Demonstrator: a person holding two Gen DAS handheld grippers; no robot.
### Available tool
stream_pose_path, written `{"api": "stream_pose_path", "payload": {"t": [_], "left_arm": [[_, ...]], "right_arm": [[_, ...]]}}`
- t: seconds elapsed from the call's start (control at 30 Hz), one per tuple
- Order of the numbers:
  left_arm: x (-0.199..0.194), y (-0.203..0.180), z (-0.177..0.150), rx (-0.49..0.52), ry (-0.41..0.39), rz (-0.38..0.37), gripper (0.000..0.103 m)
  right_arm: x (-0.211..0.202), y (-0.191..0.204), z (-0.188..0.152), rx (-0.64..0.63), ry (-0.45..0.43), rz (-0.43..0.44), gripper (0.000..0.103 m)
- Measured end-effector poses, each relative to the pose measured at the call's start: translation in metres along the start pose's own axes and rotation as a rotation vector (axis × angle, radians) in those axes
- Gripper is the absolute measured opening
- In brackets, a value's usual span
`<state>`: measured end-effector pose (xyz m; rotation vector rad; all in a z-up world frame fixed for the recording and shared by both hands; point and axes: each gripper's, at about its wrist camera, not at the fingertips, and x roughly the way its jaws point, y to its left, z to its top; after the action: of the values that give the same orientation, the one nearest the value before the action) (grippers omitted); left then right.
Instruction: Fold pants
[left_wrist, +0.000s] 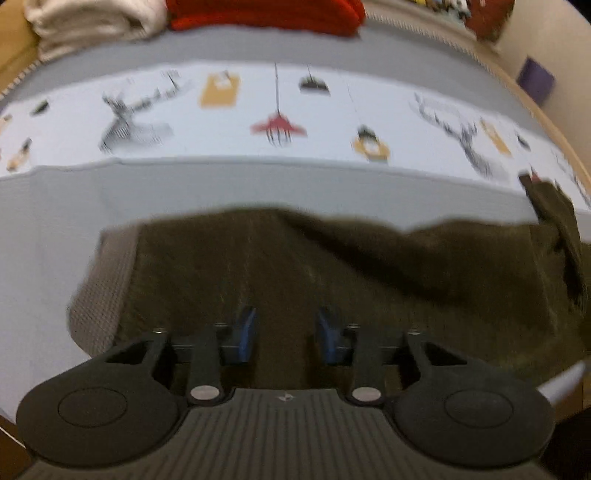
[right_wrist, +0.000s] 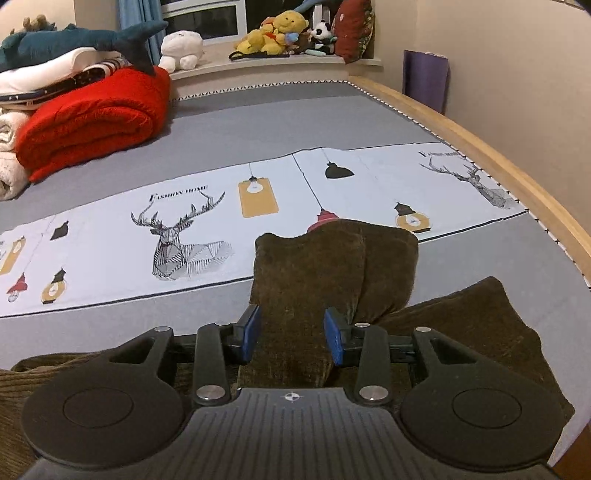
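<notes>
Lying on bed (right_wrist: 258, 122): olive pants (right_wrist: 332, 266); both grippers' jaws apart.

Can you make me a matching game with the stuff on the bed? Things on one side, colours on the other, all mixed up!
Things:
1. blanket
2. pants
3. shark
4. bear

Colours:
A. yellow
B. dark olive-brown
C. red
D. blue-grey

Pairs: 1-C, 2-B, 3-D, 4-A
</notes>
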<state>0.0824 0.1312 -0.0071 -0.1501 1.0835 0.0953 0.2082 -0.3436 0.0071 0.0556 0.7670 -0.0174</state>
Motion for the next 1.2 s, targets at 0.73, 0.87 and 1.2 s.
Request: {"api": "stream_pose_path", "payload": {"t": [0.73,0.87,1.2], "left_arm": [[0.032,-0.004,-0.015,0.070,0.141,0.018,0.044],[0.032,-0.006,-0.017,0.090,0.136,0.018,0.048],[0.031,-0.006,-0.016,0.102,0.133,0.008,0.050]], "right_arm": [[0.079,0.046,0.008,-0.136,0.165,-0.058,0.057],[0.101,0.055,0.007,-0.195,0.198,-0.156,0.057],[0.124,0.072,0.004,-0.283,0.207,-0.238,0.056]]}}
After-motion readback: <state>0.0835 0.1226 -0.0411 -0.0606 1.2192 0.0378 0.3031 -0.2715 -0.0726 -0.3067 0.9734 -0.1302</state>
